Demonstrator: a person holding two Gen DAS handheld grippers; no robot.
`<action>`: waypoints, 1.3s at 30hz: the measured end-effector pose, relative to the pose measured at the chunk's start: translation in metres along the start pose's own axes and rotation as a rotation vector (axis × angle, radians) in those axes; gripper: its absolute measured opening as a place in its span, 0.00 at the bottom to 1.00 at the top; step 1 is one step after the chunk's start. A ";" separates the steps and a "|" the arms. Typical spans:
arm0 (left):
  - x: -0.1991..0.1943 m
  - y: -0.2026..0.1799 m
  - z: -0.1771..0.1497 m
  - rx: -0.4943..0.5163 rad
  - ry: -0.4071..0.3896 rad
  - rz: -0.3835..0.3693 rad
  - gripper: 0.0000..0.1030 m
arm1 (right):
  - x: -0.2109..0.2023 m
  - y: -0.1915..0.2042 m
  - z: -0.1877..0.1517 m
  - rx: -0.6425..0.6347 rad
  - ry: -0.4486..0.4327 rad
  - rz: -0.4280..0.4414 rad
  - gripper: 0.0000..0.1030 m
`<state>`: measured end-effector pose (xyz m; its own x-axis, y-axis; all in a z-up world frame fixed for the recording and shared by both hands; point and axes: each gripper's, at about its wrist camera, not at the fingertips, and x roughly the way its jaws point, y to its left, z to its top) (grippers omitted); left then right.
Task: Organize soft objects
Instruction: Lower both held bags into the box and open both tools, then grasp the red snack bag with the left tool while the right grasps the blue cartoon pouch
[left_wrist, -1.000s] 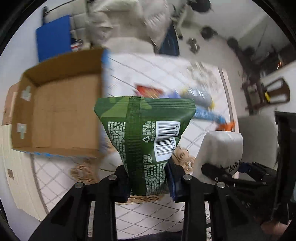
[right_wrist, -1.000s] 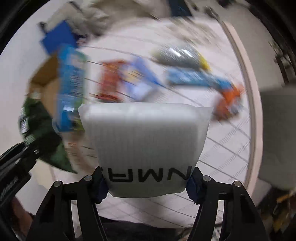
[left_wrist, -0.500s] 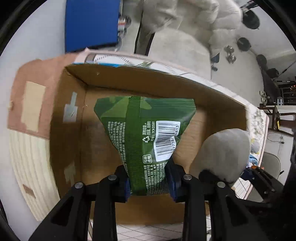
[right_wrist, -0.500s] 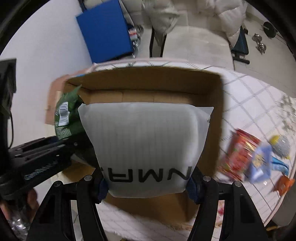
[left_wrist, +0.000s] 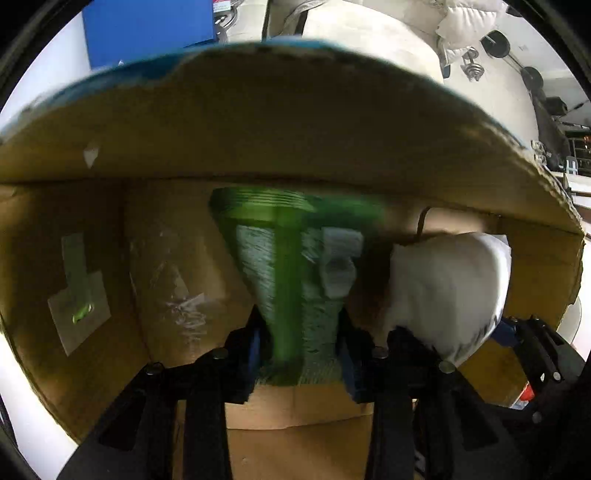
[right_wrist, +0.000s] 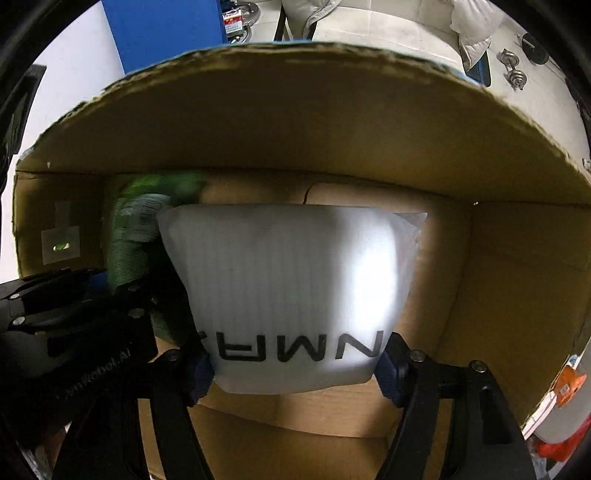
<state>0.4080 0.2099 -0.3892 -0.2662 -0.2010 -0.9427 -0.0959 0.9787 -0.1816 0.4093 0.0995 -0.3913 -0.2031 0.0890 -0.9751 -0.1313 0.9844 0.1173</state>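
Left gripper (left_wrist: 301, 354) pinches a light, crinkly green packet (left_wrist: 291, 273); right gripper (right_wrist: 293, 365) squeezes a soft white pouch (right_wrist: 291, 295) inside the cardboard box (right_wrist: 295, 122).

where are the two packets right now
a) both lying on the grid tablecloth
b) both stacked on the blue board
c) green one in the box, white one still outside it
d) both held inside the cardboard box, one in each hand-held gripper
d: the green packet sits clamped in the left hand-held gripper and the white packet in the right hand-held gripper, with the cardboard box walls around both.
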 end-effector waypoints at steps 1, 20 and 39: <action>-0.002 0.000 -0.001 -0.004 0.004 -0.011 0.46 | -0.002 0.001 -0.003 -0.003 0.001 -0.003 0.76; -0.100 0.002 -0.120 -0.004 -0.325 0.076 0.98 | -0.079 0.004 -0.101 -0.018 -0.170 0.001 1.00; -0.157 -0.036 -0.218 0.036 -0.539 0.116 0.99 | -0.154 -0.013 -0.191 -0.007 -0.369 0.085 1.00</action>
<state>0.2443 0.1972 -0.1738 0.2563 -0.0511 -0.9652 -0.0595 0.9959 -0.0686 0.2574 0.0436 -0.2067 0.1492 0.2201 -0.9640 -0.1358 0.9702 0.2005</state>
